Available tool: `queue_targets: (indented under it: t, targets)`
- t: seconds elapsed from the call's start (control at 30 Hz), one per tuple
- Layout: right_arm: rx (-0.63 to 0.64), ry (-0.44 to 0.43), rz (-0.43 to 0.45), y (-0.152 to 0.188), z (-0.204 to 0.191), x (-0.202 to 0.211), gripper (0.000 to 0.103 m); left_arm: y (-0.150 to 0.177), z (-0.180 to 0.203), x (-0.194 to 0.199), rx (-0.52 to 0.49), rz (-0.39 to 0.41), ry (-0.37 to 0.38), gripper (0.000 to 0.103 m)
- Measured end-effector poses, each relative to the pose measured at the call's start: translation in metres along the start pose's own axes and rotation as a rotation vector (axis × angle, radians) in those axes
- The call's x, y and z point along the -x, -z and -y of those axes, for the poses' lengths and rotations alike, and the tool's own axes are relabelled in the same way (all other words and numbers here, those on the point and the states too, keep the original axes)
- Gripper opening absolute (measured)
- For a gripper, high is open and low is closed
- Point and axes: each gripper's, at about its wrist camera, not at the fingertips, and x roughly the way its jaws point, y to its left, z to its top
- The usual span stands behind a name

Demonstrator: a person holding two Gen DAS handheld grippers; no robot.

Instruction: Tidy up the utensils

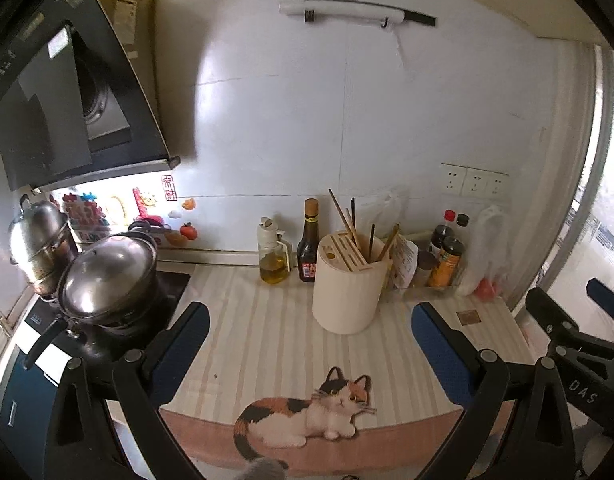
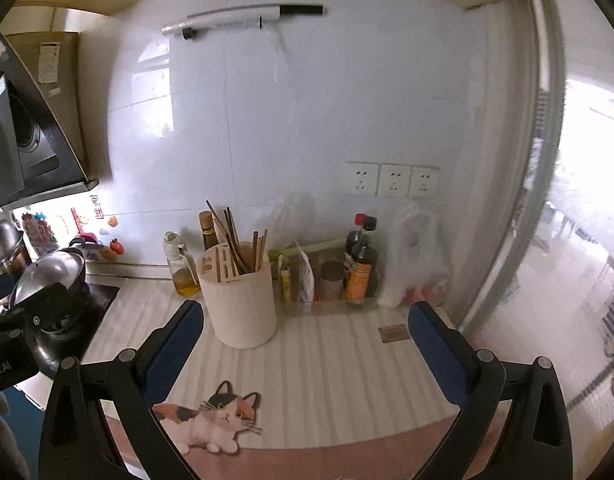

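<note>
Left wrist view: the left gripper (image 1: 310, 322) hangs over the striped mat (image 1: 267, 340), fingers spread and empty. At frame centre stands the cream utensil holder (image 1: 349, 288), one of its kind, with about six chopsticks (image 1: 349, 224) leaning loosely; a careless nudge could likely tip it into the oil bottle (image 1: 273, 256) or soy sauce bottle (image 1: 309, 254) just behind.

Right wrist view: the right gripper (image 2: 305, 326) also spread, empty. The holder sits centre-left; three wall sockets (image 2: 393, 180), two lidded pots (image 2: 53, 272) at left edge.
</note>
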Motion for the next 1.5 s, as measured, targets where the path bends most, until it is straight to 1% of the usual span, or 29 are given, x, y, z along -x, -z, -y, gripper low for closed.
queue_targets:
  t: [0.1,0.17,0.27,0.37,0.5,0.7,0.83,0.93,1.2,1.5]
  targets:
    - [-0.001,0.008,0.008,0.003,0.000,0.027,0.103,0.006,-0.001,0.018,-0.002,0.004,-0.009,0.103]
    - [-0.004,0.003,0.014,0.004,0.002,0.040,0.103,0.011,0.000,0.027,-0.001,-0.006,-0.021,0.103]
    - [0.001,-0.014,0.030,0.006,0.004,0.058,0.103,0.014,0.000,0.040,0.012,0.001,-0.043,0.103]
    - [0.002,-0.048,0.024,0.007,0.006,0.064,0.103,0.018,0.003,0.050,0.020,0.006,-0.056,0.103]
    - [0.006,-0.062,0.022,0.004,0.013,0.069,0.103,0.019,0.009,0.054,0.026,0.000,-0.066,0.103]
    - [0.027,-0.050,0.016,-0.012,0.017,0.064,0.103,0.011,0.011,0.048,0.037,-0.014,-0.080,0.103]
    - [0.039,-0.062,0.005,-0.022,0.014,0.056,0.103,0.007,0.011,0.041,0.036,-0.042,-0.085,0.103]
    - [0.047,-0.063,-0.005,-0.027,0.011,0.049,0.103,0.003,0.009,0.037,0.042,-0.049,-0.088,0.103]
    - [0.047,-0.074,-0.029,-0.032,0.007,0.032,0.103,-0.002,0.006,0.029,0.042,-0.052,-0.093,0.103]
    - [0.050,-0.081,-0.043,-0.033,0.004,0.025,0.103,-0.004,0.003,0.023,0.047,-0.060,-0.092,0.103]
